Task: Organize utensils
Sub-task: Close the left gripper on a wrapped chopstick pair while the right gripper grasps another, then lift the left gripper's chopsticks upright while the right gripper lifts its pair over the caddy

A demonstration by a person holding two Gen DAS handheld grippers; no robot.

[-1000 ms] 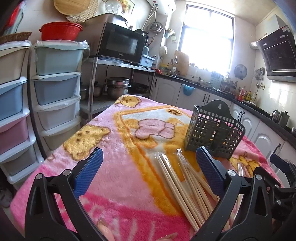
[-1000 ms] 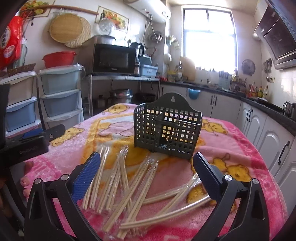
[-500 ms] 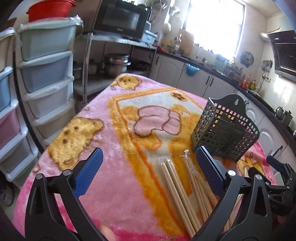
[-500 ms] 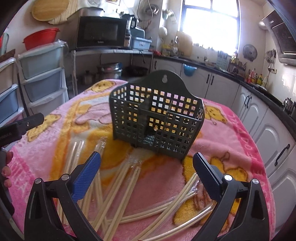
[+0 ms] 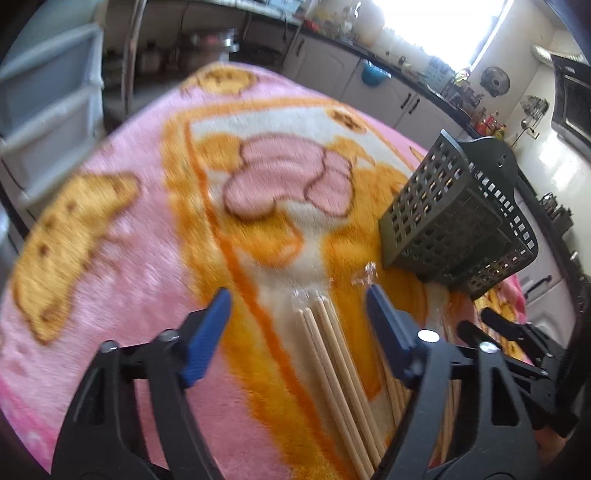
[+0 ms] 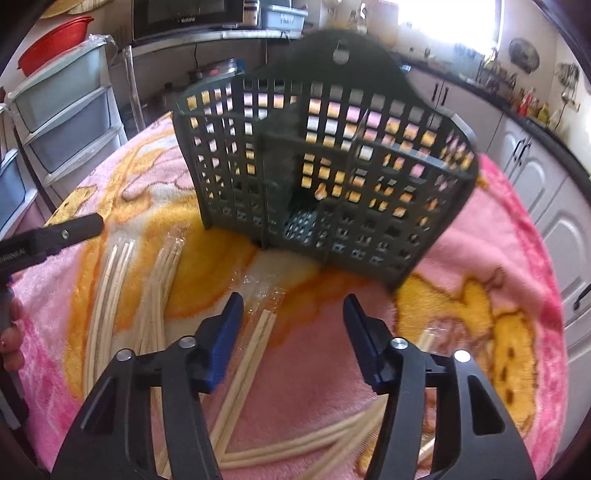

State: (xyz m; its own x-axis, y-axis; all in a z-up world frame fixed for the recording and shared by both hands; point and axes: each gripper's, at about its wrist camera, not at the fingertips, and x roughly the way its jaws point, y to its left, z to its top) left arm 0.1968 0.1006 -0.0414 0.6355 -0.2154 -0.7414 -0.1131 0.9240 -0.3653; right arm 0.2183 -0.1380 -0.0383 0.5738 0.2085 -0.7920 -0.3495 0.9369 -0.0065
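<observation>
Several plastic-wrapped pairs of wooden chopsticks (image 5: 332,362) lie on a pink and orange blanket (image 5: 122,258). A dark green lattice utensil basket (image 6: 325,173) stands upright just beyond them; it also shows in the left wrist view (image 5: 454,218). My left gripper (image 5: 297,325) is open and empty, low over the near ends of one chopstick pair. My right gripper (image 6: 291,332) is open and empty, just in front of the basket, with a wrapped pair (image 6: 251,354) under its left finger. The left gripper's finger (image 6: 55,236) shows at the left edge of the right wrist view.
Stacked plastic drawers (image 6: 66,107) stand left of the table, with a metal shelf and microwave (image 6: 188,14) behind. White kitchen cabinets (image 6: 546,177) run along the right. The blanket's edge drops off at the left and right.
Both grippers have moved forward and down toward the table. The basket now fills the right wrist view. The left gripper now straddles the ends of a chopstick pair.
</observation>
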